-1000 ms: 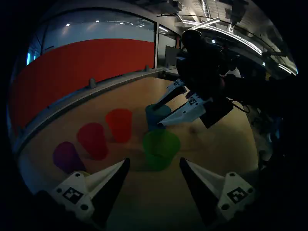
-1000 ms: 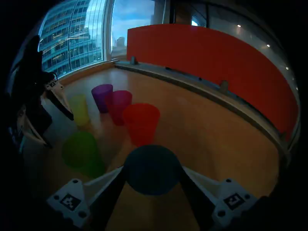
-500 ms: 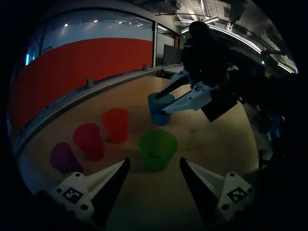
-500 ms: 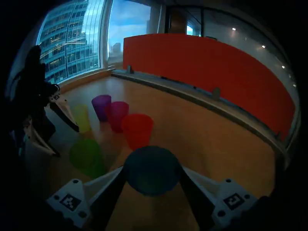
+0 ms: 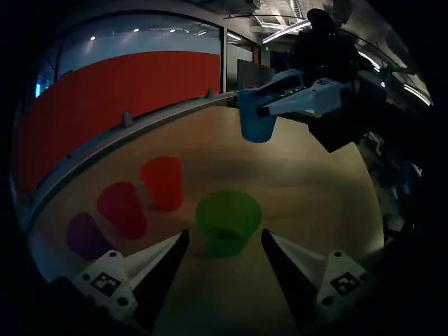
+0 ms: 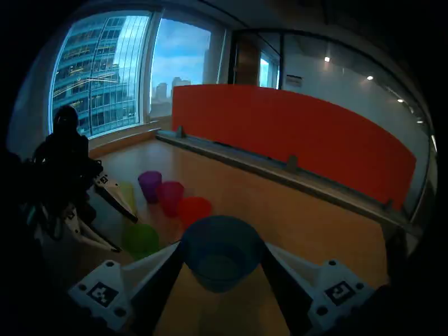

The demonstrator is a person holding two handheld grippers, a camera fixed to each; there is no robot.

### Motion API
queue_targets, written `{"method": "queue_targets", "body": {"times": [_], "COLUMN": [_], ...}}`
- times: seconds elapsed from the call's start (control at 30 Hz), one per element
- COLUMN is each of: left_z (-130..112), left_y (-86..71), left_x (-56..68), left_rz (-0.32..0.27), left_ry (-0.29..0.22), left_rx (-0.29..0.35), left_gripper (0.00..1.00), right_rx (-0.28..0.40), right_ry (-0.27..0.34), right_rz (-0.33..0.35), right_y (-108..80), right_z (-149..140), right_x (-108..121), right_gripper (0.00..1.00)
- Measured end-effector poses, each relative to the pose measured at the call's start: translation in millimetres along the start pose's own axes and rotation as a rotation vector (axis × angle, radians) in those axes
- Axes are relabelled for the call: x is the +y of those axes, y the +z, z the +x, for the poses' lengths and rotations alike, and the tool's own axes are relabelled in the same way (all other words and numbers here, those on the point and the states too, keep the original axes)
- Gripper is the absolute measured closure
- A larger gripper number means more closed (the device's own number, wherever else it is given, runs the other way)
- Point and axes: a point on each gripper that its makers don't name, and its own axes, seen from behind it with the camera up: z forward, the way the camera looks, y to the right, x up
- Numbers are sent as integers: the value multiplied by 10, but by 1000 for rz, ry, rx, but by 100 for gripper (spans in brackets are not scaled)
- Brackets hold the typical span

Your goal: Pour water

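Green cup (image 5: 228,221) stands open on the wooden worktop (image 5: 313,185). In left gripper view a red cup (image 5: 162,182), pink cup (image 5: 122,208) and purple cup (image 5: 84,235) run in a row to its left. Yellow cup (image 6: 127,196) stands near it. A red wall panel (image 5: 112,89) runs behind them. Square black-and-white code markers sit on the finger bases.

Blue cup (image 6: 221,255) is translucent and upright, contents unclear. Right gripper (image 6: 221,243) fingers are clamped on it, in the air above and beyond the green cup. Left gripper (image 5: 224,231) fingers are apart, green cup just ahead between them.

Blue cup (image 5: 256,120) aloft, mouth up; green cup (image 5: 228,221) upright, well apart.
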Motion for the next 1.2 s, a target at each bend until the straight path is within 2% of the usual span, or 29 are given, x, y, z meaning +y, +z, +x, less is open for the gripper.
{"method": "queue_targets", "body": {"times": [0.3,0.57,1.03,1.2], "left_z": [21,64,69,80], "left_y": [172,316,405,410], "left_x": [66,48,-22,-10], "left_rz": [-5,2,25,26], "left_ry": [21,24,28,26], "left_rx": [-18,-24,-25,-20], "left_gripper": [4,4,4,10], "right_rx": [26,33,35,36], "right_ry": [7,8,9,6], "right_rz": [-43,-64,-72,-73], "right_y": [-305,-468,-536,-543], "right_z": [42,33,10,25], "right_x": [118,169,197,192], "right_gripper": [7,7,7,7]}}
